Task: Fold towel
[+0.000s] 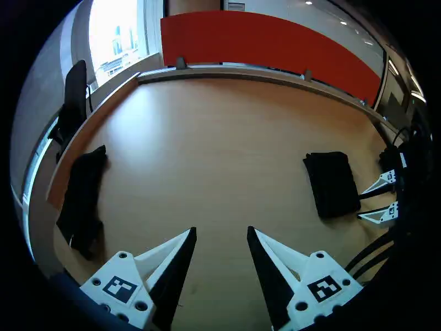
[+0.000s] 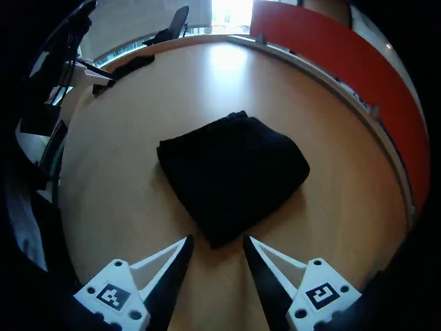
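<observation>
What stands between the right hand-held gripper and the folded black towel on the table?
Nothing visible does. In the right gripper view the open right hand-held gripper faces the folded black towel directly. The towel's near corner reaches the gap between the fingertips, on the bare wooden table.

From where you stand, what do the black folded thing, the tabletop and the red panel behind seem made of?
The folded towel looks like soft matte fabric: no shine, rounded edges. The tabletop seems laminate or varnished wood, slightly glossy: faint grain, window glare. The red panel looks smooth and matte; felt or painted board, I cannot tell.
</observation>
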`<state>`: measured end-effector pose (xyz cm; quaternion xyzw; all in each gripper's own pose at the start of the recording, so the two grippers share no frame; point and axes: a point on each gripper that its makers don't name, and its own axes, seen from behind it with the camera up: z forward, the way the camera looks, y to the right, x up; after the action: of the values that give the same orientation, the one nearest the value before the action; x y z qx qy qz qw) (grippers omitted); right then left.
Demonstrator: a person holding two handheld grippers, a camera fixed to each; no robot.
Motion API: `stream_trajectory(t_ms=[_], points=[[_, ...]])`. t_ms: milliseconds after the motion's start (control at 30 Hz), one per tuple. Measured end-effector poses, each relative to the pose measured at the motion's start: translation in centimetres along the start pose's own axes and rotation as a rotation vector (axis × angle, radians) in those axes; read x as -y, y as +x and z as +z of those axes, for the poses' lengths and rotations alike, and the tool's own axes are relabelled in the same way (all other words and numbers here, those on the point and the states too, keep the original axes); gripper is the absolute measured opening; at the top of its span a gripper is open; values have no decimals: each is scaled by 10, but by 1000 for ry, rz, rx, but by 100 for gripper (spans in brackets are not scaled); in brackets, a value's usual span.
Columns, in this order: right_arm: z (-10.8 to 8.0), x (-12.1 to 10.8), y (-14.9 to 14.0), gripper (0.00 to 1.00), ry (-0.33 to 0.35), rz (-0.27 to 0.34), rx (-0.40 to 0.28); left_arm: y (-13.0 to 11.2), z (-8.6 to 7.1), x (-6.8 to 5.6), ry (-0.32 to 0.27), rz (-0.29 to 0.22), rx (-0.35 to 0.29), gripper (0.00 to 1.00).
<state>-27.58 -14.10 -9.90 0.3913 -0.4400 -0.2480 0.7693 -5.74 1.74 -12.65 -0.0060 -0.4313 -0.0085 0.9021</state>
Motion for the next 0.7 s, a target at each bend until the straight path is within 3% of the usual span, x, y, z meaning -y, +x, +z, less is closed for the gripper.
stream_trajectory(t_ms=[333,533,700], points=[[4,-1,-1,36,-5,44,3,-1,-1,1,0,-3,1,67],[4,0,-2,12,-5,60,3,-2,-1,1,0,-2,2,67],[3,-1,-2,7,-8,64,2,-2,-1,0,-1,-2,3,67]])
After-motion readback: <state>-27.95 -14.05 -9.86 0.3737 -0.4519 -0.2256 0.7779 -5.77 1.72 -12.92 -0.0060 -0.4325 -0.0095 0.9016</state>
